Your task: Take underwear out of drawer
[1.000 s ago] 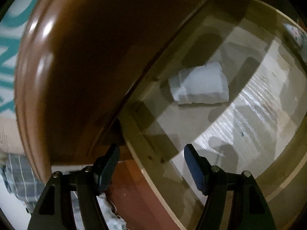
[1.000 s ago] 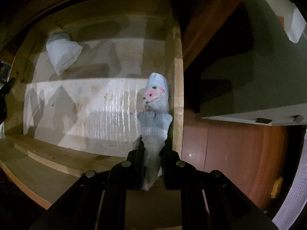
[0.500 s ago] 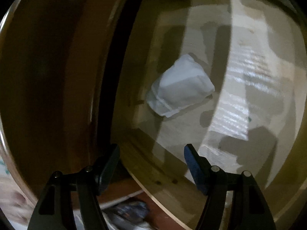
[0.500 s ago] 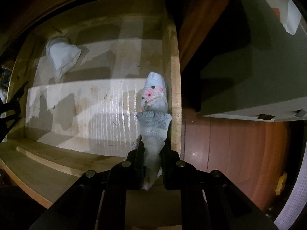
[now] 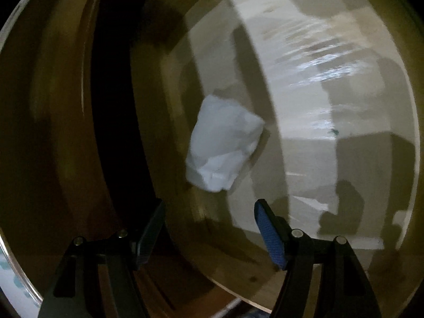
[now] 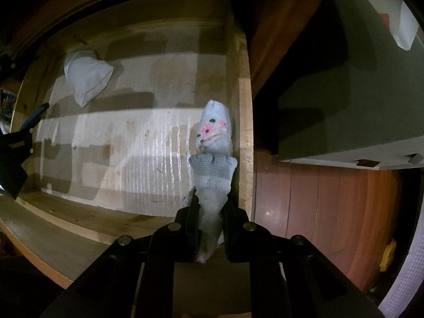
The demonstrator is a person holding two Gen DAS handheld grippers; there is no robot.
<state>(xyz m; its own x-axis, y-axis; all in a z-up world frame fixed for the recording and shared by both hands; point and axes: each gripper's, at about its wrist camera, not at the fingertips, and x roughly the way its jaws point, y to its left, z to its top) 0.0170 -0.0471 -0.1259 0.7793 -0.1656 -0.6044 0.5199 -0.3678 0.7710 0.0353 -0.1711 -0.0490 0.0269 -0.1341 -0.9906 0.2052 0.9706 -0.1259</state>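
The open wooden drawer [image 6: 245, 122] has a pale lined bottom. A folded white underwear [image 5: 222, 145] lies in it near the left wall; it also shows in the right wrist view [image 6: 86, 78] at the back left. My left gripper [image 5: 209, 225] is open, just short of that white piece, and its blue-padded fingertip [image 6: 34, 115] shows at the left of the right wrist view. My right gripper [image 6: 210, 212] is shut on a light blue patterned garment [image 6: 213, 143] with pink and grey marks, which hangs along the drawer's right wall.
Dark wooden cabinet front [image 5: 66, 132] stands left of the drawer. A grey box [image 6: 344, 92] sits right of the drawer above reddish wood [image 6: 318, 206]. A white textured cloth [image 6: 408, 273] shows at the far right.
My left gripper has swung over the drawer's left wall toward the folded white underwear, which now looks larger and closer. My right gripper has stayed shut on the patterned garment, nearly still.
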